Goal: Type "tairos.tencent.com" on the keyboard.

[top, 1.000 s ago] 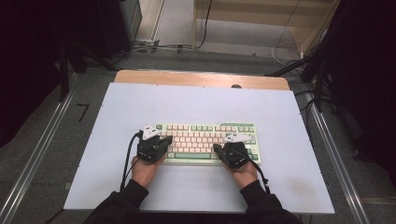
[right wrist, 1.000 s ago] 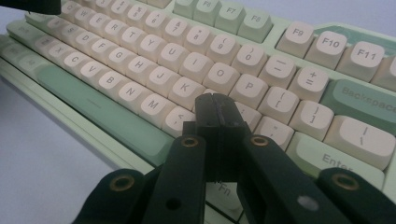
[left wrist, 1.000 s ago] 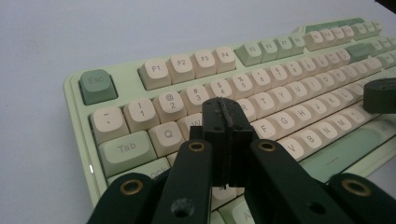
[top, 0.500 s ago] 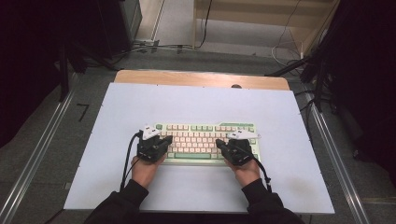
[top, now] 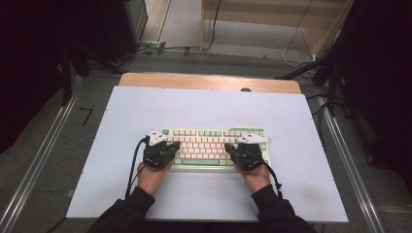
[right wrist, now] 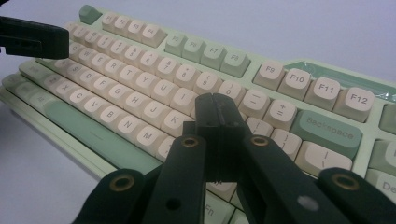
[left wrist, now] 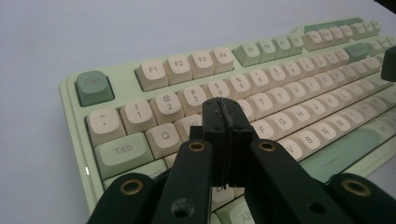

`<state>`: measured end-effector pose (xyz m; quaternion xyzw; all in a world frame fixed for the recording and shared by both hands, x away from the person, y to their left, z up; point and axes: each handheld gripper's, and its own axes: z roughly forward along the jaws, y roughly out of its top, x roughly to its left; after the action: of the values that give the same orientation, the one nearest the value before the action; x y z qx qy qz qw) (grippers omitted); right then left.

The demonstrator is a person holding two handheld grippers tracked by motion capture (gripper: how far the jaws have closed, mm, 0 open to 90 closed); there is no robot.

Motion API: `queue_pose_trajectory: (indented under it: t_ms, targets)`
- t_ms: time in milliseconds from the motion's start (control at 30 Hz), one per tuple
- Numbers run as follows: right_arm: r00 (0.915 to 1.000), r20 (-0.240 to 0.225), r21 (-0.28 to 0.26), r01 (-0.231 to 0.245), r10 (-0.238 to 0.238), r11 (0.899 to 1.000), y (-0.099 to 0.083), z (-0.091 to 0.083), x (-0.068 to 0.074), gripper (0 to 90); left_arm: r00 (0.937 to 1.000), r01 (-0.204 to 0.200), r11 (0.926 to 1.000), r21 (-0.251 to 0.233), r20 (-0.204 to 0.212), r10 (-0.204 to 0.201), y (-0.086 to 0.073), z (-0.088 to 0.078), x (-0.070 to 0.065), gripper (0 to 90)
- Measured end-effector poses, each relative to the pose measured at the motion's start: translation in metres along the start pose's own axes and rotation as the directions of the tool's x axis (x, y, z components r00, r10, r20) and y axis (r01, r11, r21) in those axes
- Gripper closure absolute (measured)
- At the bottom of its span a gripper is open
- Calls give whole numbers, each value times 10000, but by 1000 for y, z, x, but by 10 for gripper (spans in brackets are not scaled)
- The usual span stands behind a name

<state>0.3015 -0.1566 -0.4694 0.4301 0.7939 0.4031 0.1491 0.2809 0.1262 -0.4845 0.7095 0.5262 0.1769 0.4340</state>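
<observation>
Keyboard (top: pixel 214 146): near-centre of white table (top: pixel 204 104), just ahead of both hands; landmark for everything below.
Left gripper (left wrist: pixel 225 122): jaws fully closed, nothing held; tip over the keyboard's upper-left letter keys, near W/E. Contact unclear.
Right gripper (right wrist: pixel 218 116): jaws fully closed, empty; tip over the keyboard's right side, near O/P and L.
Beyond keyboard: bare table, wooden edge (top: pixel 209 81) at far side.
Risk: closed tips are wider than a keycap gap, so an off-centre press likely hits two keys or slides off a rounded cap.
</observation>
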Motion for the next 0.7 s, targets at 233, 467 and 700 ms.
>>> queue_pose_trajectory:
  t_ms: [233,467,700]
  targets:
    - [10000,-3,1,37,-37,10000,0,2,1,875,9999,-17,10000,-83,141,18,4,1,-5,900]
    - [10000,-14,-8,4,-4,10000,1,3,2,875,9994,-25,9999,-104,348,29,10,11,-14,900]
    - [10000,2,3,-13,13,10000,1,3,2,875,9986,-130,9999,58,520,126,13,22,-22,900]
